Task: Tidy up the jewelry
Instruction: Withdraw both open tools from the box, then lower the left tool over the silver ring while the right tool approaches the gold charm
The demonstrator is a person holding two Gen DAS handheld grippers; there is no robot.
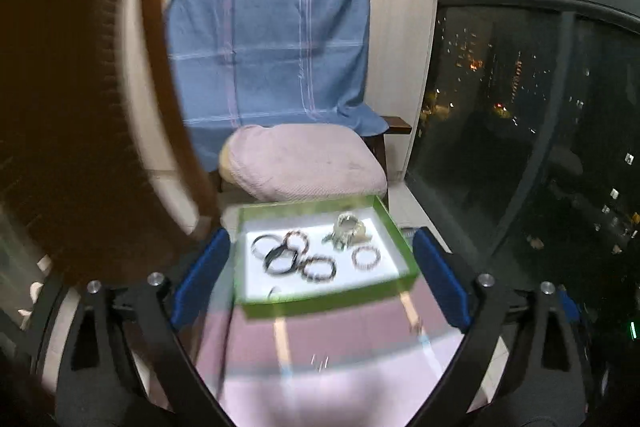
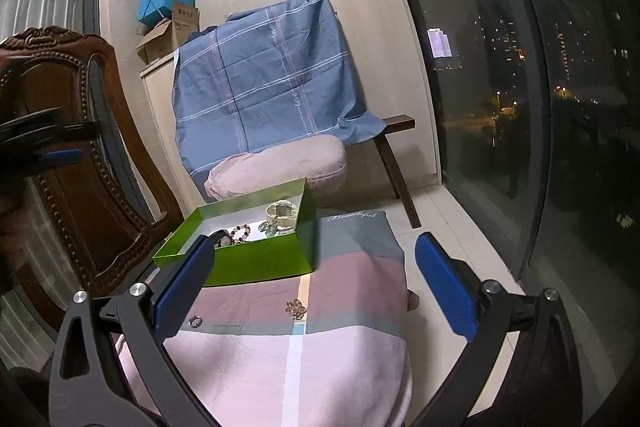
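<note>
Tiled balcony room at night, dark window wall on one side; a cloth-covered counter [image 2: 344,307] in pink and grey blocks carries the work. Left gripper [image 1: 320,275] has its jaws spread wide, nothing between them, hovering level with the near wall of the green box [image 1: 320,301], which frames up squarely between its fingers. Right gripper [image 2: 312,283] is likewise spread and empty, lower over the cloth. The box already holds several bracelets [image 1: 318,268], a dark ring-shaped piece [image 1: 280,261] and a pale watch [image 1: 349,227]. Two loose pieces remain on the cloth: a gold flower brooch [image 2: 296,308] between the right fingers' line, and a small ring-like trinket [image 2: 195,322] just beside the right gripper's left finger. Likely step: right gripper collects the brooch. Best done by coming down straight, pads either side, pinching the metal and not the cloth. Room: carved wooden chair [image 2: 80,155] crowds one flank of the box; the counter's far-side edge drops to tile near the window. Approach over the box's near wall looks open.
</note>
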